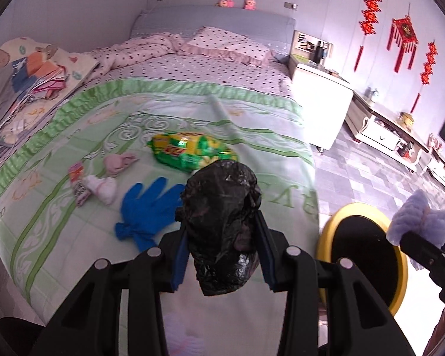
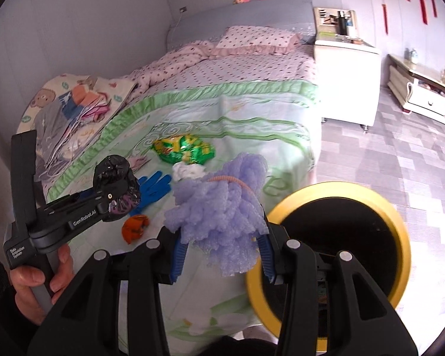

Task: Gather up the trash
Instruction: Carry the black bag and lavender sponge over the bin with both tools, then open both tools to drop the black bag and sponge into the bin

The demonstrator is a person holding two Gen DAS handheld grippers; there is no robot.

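My left tool (image 1: 222, 231) clamps a crumpled black bag (image 1: 222, 222), my right tool (image 2: 222, 237) purple foam (image 2: 219, 204), both beside the yellow bin (image 2: 341, 231) for dumping.

Bed (image 1: 74, 237) with green-bordered floral cover. On it: green-yellow plastic snack bag (image 1: 190, 151), blue rubber glove (image 1: 148, 210), pink and white crumpled tissues (image 1: 109, 175), orange wrapper (image 2: 135, 227).

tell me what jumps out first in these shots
The crumpled black plastic bag clamped in the left gripper fills the near view, and the right gripper holds a fluffy purple foam wad. Beyond them, a yellow-rimmed bin stands on the floor beside the bed, where a blue glove and green snack bag lie.
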